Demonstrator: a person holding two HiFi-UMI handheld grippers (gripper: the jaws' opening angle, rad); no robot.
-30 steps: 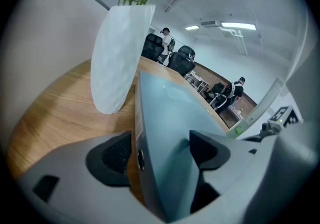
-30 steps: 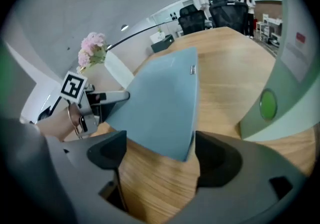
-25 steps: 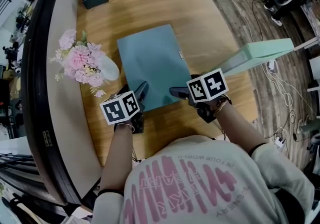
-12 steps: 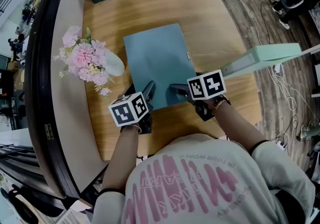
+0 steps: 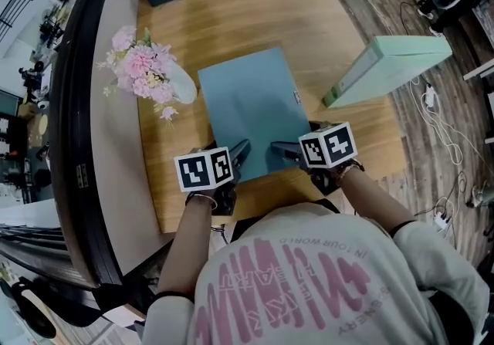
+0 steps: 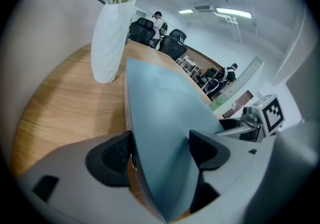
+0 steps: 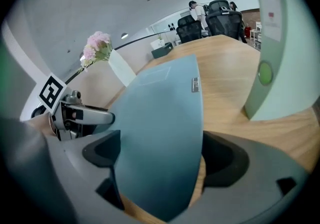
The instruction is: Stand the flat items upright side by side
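Straddling folder [image 5: 251,104], jaws wide; left gripper [image 5: 241,152] just opened.

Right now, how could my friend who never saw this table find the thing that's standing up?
Start at the wooden table and go to its right edge, away from the pink flowers. There you find a pale green folder. It alone stands up on its edge, while the blue folder next to it lies flat.
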